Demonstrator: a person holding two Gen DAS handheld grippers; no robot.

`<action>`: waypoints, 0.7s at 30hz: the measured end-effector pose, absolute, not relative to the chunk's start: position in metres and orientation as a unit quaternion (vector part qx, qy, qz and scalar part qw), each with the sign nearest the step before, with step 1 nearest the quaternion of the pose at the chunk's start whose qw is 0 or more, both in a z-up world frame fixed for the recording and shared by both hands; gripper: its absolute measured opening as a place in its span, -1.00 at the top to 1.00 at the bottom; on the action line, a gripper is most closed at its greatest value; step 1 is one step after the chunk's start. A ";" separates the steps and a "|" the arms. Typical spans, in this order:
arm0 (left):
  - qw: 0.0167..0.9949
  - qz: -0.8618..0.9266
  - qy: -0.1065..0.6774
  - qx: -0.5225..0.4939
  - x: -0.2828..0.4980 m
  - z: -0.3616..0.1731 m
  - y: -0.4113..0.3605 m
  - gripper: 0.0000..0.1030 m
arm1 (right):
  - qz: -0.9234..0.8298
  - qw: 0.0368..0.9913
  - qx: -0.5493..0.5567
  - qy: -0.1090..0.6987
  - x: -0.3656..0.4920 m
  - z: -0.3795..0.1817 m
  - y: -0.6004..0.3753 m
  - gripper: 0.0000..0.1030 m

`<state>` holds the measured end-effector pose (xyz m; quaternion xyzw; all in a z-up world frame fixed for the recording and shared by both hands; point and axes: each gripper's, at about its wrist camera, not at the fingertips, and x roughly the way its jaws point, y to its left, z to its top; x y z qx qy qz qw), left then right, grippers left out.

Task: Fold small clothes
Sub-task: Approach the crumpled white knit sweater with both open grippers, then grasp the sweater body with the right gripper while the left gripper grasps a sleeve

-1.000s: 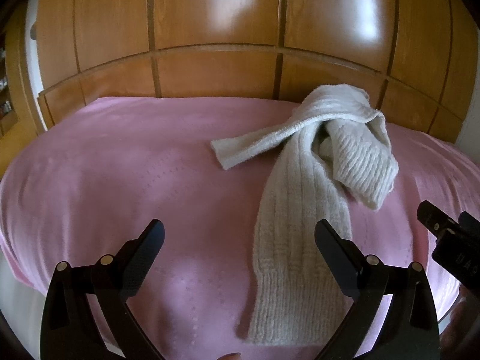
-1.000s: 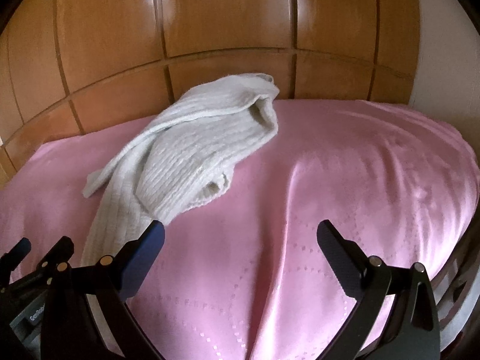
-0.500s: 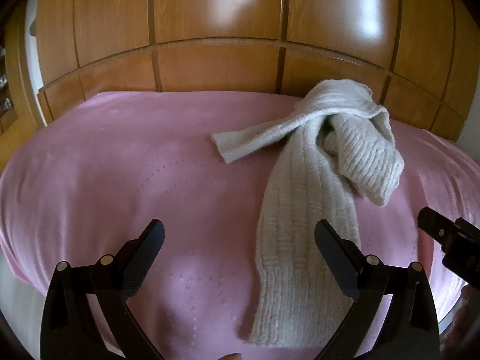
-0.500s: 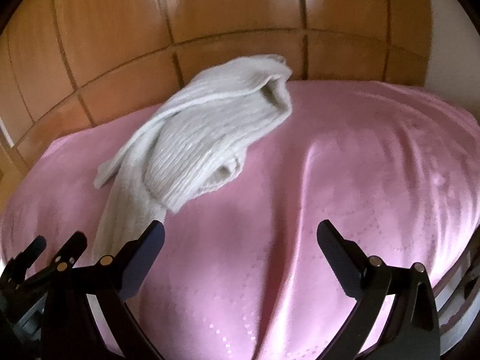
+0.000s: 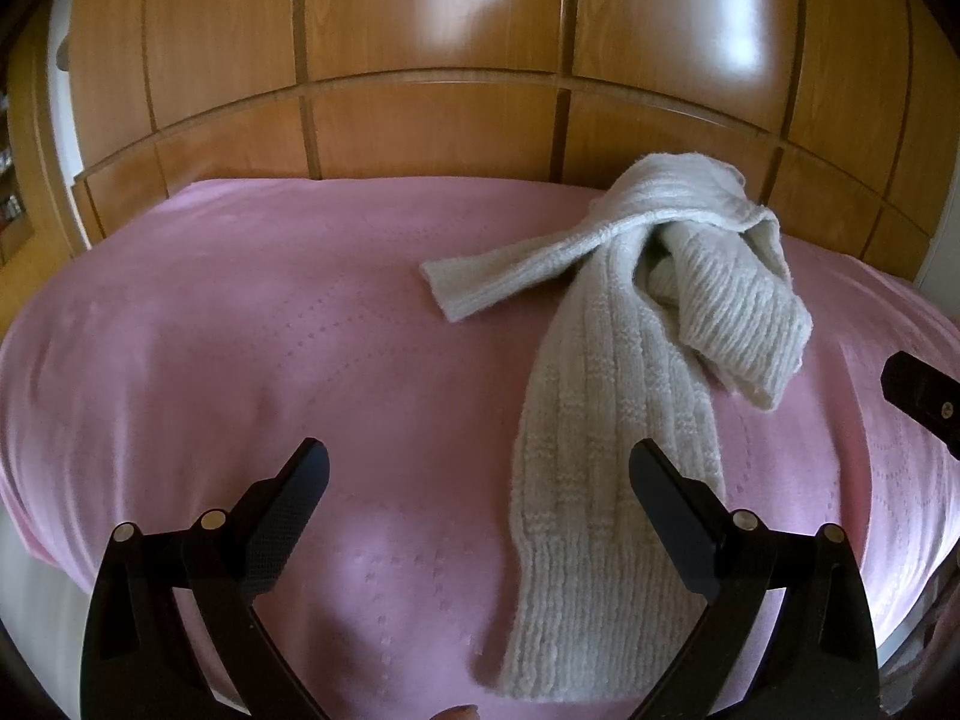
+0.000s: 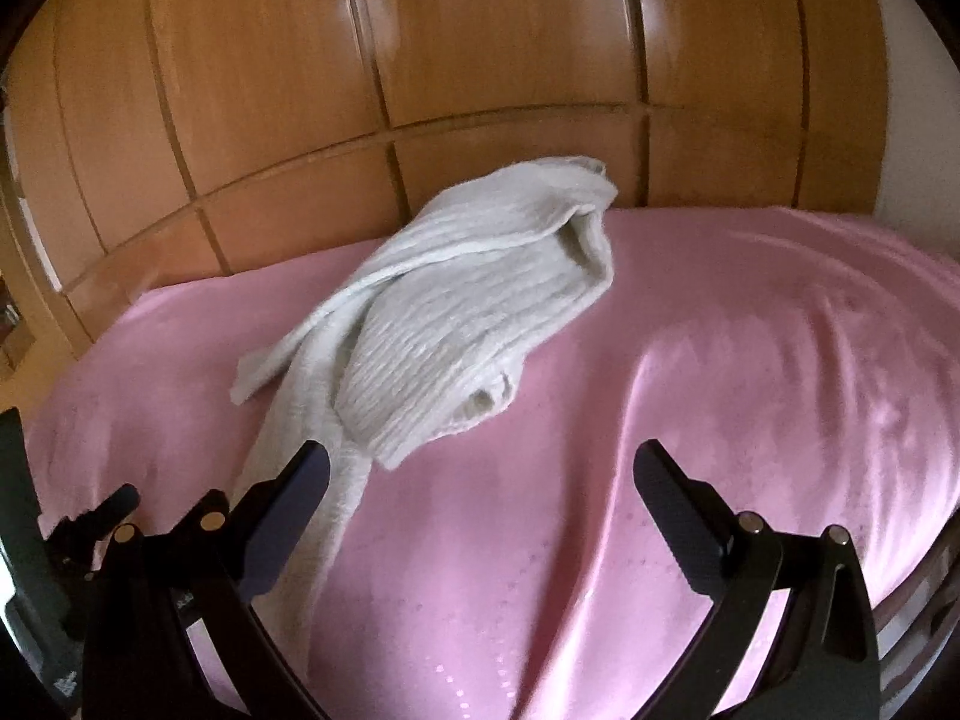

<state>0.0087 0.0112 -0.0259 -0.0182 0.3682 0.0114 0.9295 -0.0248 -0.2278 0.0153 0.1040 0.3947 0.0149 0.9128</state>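
Note:
A cream ribbed knit scarf point(image 5: 606, 420) lies bunched on the pink bedspread point(image 5: 270, 348). One long end runs toward me, another points left, and a folded loop sits at the right. My left gripper point(image 5: 480, 468) is open and empty, hovering above the spread just left of the scarf's near end. My right gripper point(image 6: 480, 468) is open and empty, above the spread to the right of the scarf point(image 6: 456, 324). Its tip shows at the right edge of the left wrist view point(image 5: 918, 402).
A wooden panelled headboard and wardrobe wall point(image 5: 432, 72) rise behind the bed. The bedspread point(image 6: 750, 360) is wrinkled on the right side. The bed's front edge drops off at the lower left point(image 5: 24, 540). The left gripper's body shows at lower left in the right wrist view point(image 6: 78, 540).
Both grippers have risen and moved slightly forward over the bed, staying open. The scarf has not moved.

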 end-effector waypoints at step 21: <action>0.918 -0.080 0.385 -0.050 0.017 -0.040 0.008 -0.92 | 0.139 0.879 0.205 0.408 0.079 0.016 -0.216 -0.13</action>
